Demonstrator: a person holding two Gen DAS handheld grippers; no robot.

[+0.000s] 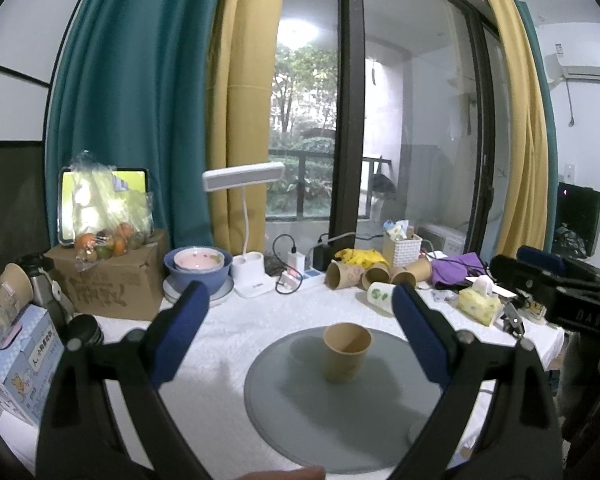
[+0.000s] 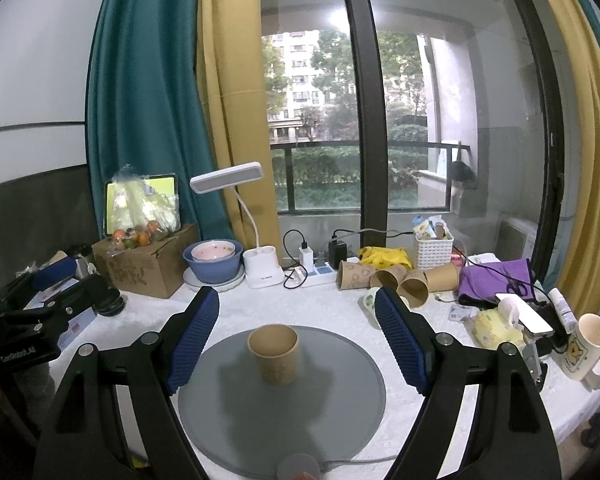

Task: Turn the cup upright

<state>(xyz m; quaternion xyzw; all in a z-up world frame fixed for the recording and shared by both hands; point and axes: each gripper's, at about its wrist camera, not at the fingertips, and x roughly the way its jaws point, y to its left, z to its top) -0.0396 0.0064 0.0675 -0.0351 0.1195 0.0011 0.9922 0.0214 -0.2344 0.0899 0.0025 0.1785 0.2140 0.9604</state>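
A brown paper cup stands upright, mouth up, on a round grey mat. It also shows in the right wrist view on the same mat. My left gripper is open and empty, its blue pads spread wide, held back from the cup. My right gripper is open and empty too, with the cup between and beyond its pads. The right gripper shows at the right edge of the left wrist view.
Several paper cups lie on their sides at the back of the white table. A desk lamp, stacked bowls, a cardboard box, a power strip, a white basket, a bear mug and a tissue pack surround the mat.
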